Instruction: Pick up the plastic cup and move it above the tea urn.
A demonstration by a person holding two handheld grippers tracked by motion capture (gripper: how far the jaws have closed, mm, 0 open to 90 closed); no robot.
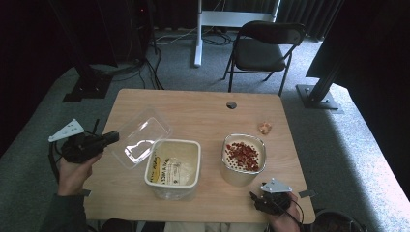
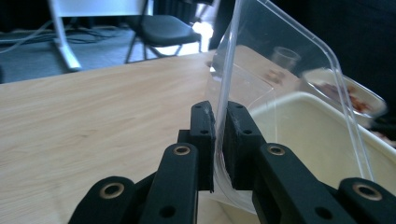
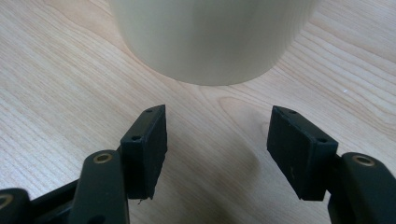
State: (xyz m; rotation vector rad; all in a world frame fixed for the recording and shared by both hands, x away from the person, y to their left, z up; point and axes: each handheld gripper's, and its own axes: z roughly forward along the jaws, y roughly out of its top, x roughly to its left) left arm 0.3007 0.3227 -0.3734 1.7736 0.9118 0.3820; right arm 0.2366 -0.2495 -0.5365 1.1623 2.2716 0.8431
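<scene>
the right gripper (image 1: 255, 196) rests at the near right edge of the counter (image 1: 203, 111), its jaws apart with nothing between them, just short of the metal tub of red bits (image 1: 244, 157). left of that tub stands an open cream container (image 1: 172, 168). the left gripper (image 2: 219, 135) is clenched on the clear plastic lid (image 1: 140, 137), held tilted above the counter's left side.

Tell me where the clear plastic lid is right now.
In the high view the clear lid is at table left, pinched by the left gripper, just beside the open cream container.
</scene>
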